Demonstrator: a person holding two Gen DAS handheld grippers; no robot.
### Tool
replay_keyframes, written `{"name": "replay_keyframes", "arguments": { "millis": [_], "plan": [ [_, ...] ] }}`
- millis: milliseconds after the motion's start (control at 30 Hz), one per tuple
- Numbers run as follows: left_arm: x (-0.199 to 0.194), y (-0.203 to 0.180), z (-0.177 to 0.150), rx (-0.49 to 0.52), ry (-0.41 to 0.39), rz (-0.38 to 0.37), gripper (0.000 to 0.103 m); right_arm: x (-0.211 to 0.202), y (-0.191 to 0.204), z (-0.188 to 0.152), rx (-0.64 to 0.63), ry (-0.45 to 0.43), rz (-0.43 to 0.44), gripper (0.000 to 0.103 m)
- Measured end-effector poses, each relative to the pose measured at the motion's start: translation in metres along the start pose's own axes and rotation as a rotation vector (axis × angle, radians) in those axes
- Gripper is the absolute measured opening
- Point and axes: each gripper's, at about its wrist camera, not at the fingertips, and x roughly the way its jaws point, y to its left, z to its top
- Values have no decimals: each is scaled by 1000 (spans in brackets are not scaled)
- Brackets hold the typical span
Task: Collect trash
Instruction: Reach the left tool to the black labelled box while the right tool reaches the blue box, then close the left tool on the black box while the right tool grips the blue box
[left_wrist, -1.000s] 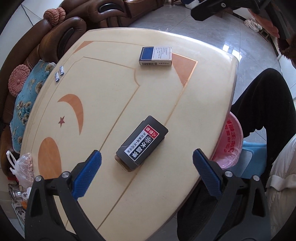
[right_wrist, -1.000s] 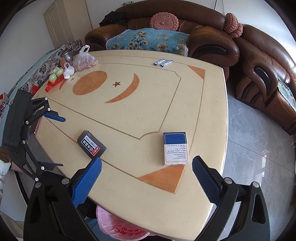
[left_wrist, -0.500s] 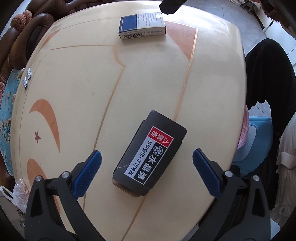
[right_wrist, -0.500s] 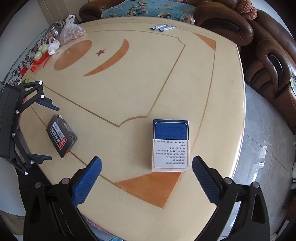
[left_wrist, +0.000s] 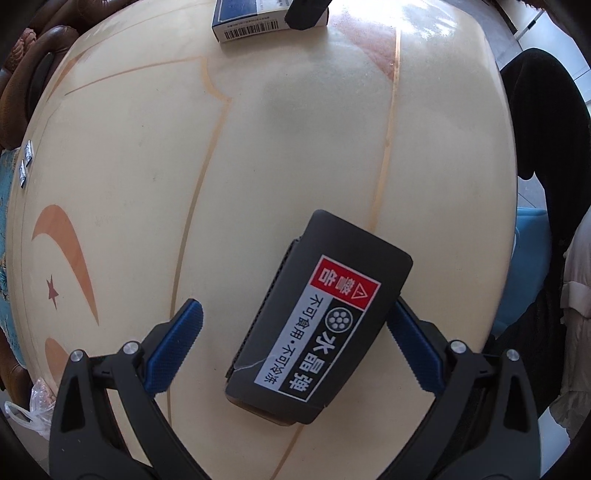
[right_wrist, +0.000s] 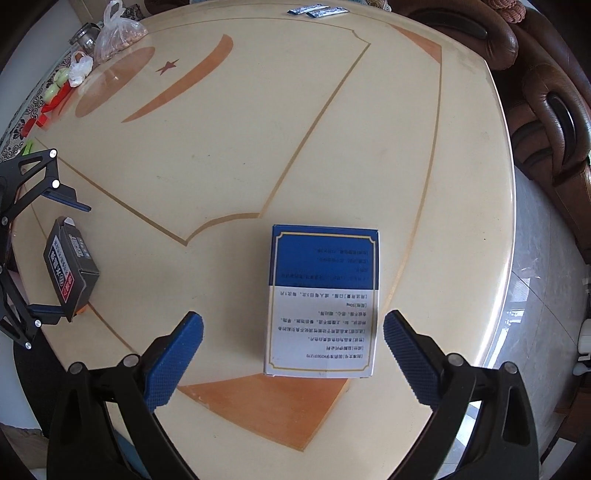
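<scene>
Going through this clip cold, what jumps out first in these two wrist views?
The black box with a red warning label lies between the open fingers of the left gripper, near the table edge. The blue-and-white box lies flat just ahead of the open right gripper. Two small sachets sit at the far rim.

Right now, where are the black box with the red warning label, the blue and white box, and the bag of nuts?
black box (left_wrist: 325, 317), left wrist view, label centre
blue and white box (right_wrist: 323, 299), right wrist view, top face
bag of nuts (right_wrist: 118, 35), right wrist view, bag's middle
</scene>
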Motion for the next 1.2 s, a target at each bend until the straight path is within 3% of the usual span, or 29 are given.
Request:
{"name": "replay_keyframes", "arguments": {
  "millis": [200,400,467,500,533,700,800,1200],
  "plan": [
    [-1,-1,-1,-19,-21,-27,97,18,-2,0,-1,47,5,94],
    [1,5,-2,-47,-42,-55,97,19,6,0,-29,27,-35,90],
    [-1,16,2,-62,-50,-57,96,16,6,-1,-27,17,-36,85],
    [-1,13,2,-74,-54,-57,95,14,6,-1,-22,8,-38,76],
    [-2,13,1,-84,-61,-57,94,11,6,-1,-11,-1,-39,60],
    [-13,11,-7,-127,-102,-49,69,9,8,-3,6,-11,-62,59],
    [-17,9,-8,-156,-102,-38,61,8,9,-4,25,-20,-60,59],
    [-38,-1,-22,-351,-174,73,60,-30,23,-9,61,-129,-62,59]
  ]
}}
